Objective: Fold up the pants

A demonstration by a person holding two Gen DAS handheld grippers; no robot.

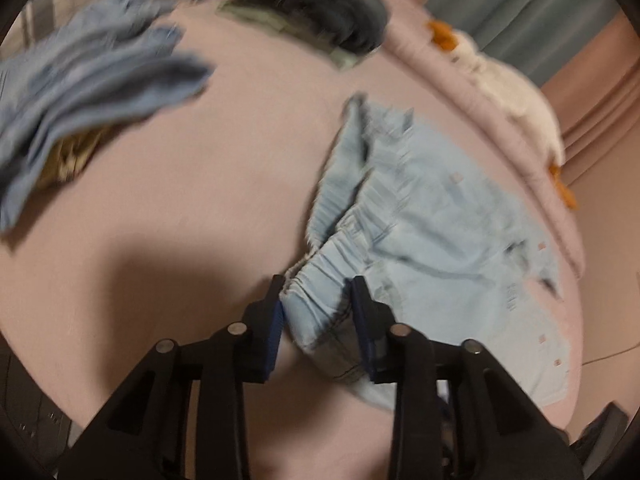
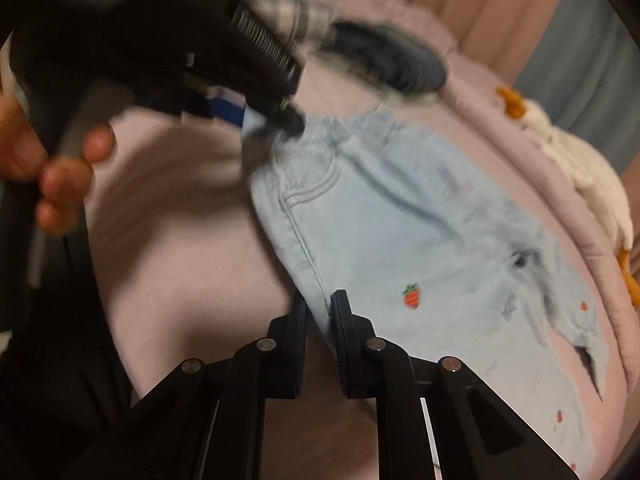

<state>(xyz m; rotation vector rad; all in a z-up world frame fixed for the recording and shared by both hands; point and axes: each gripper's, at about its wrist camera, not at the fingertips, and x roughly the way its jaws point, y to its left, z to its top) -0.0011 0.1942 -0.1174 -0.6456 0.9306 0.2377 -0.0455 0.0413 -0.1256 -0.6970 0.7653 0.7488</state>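
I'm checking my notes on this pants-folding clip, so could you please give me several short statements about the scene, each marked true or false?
1. The left tool grips the gathered elastic waistband of the light blue denim pants. True.
2. The right tool stands wide open above the pants. False: it is shut on the pants' side edge.
3. A red strawberry motif decorates the pants. True.
4. The pants lie on a green wooden table. False: they lie on a pink bedsheet.
5. A white plush toy with orange parts rests by the bed's edge. True.
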